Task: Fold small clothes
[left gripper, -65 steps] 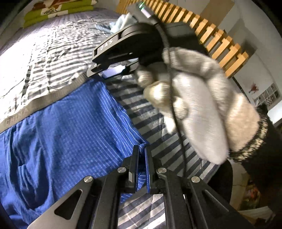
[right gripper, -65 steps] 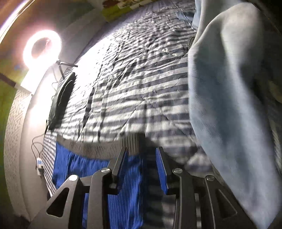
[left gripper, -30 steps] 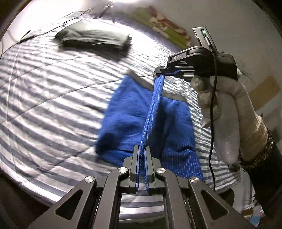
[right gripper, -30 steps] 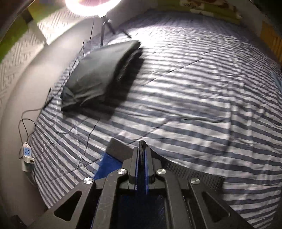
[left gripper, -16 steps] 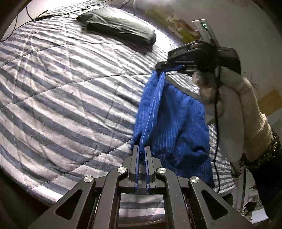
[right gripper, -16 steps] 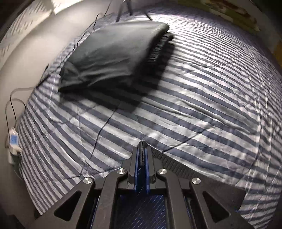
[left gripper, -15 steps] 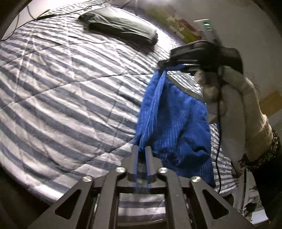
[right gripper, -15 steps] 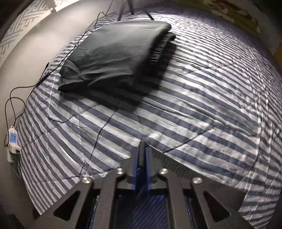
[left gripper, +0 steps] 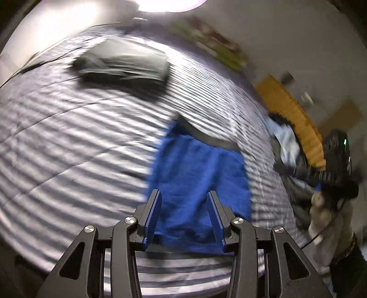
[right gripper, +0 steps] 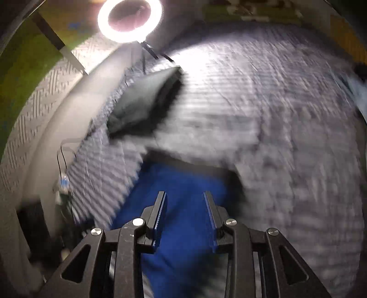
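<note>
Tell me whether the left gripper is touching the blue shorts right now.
Apart. In the left wrist view the left gripper has just been opening; its jaws stand spread with nothing pinched, and the blue shorts lie on the striped bedcover beyond them.

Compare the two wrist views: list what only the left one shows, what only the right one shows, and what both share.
Left only: the right claw in a gloved hand, an orange slatted rail, and a pale garment heaped by it.

Right only: a ring light, the patterned wall, and a white plug on a cable at the bed's edge.

Both: the blue shorts lying on the striped bedspread, their grey waistband on the far side, a dark folded item beyond, and open jaws with nothing gripped, just opened. The left claw shows only in its own view.
</note>
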### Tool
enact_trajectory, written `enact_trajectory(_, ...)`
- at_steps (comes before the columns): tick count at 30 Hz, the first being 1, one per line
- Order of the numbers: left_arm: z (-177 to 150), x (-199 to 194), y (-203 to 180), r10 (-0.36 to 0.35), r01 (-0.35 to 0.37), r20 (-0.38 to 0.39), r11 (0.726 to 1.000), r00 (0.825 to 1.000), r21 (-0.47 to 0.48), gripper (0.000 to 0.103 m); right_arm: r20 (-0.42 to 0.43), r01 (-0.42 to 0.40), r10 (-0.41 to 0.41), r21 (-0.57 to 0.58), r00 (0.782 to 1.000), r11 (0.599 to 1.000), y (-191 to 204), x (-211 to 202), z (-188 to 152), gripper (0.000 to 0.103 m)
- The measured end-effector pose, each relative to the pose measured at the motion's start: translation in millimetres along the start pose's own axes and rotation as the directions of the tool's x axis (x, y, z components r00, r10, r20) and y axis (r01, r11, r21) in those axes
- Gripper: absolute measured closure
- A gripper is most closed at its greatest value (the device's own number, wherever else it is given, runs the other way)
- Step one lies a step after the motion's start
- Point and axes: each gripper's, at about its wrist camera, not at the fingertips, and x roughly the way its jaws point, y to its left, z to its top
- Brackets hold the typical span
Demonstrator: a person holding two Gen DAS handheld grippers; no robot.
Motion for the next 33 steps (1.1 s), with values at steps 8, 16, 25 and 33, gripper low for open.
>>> enact_trajectory(8, -51.4, 35.6, -101.2, -0.026, 0.081, -0.2, 0.959, 0.979, 0.273, 0.059, -0.074, -0.026, 0.039, 0.162, 0.997, 0.986, -61.2, 3.1, -67.3, 0.074)
enact_trajectory(16, -96.6, 67.9, -151.2, 0.056, 0.052, -0.237, 0.905, 0.97, 0.423, 0.069, -0.078, -0.105, 0.124, 0.209, 0.989, 0.972, -62.0, 57.6, -23.6, 0.07)
enact_trajectory(25, -98.7, 85.4, -138.6, 0.098, 0.021, -0.26, 0.907, 0.961, 0.42, 0.098, -0.117, -0.111, 0.141, 0.227, 0.983, 0.967, -64.6, 85.9, -15.3, 0.095)
enact_trajectory(33, -98.6, 69.3, -133.6, 0.051, 0.089, -0.32, 0.908, 0.946, 0.408, 0.092, -0.111, -0.151, 0.188, 0.276, 0.976, 0.949, -78.9, 87.6, -10.4, 0.089)
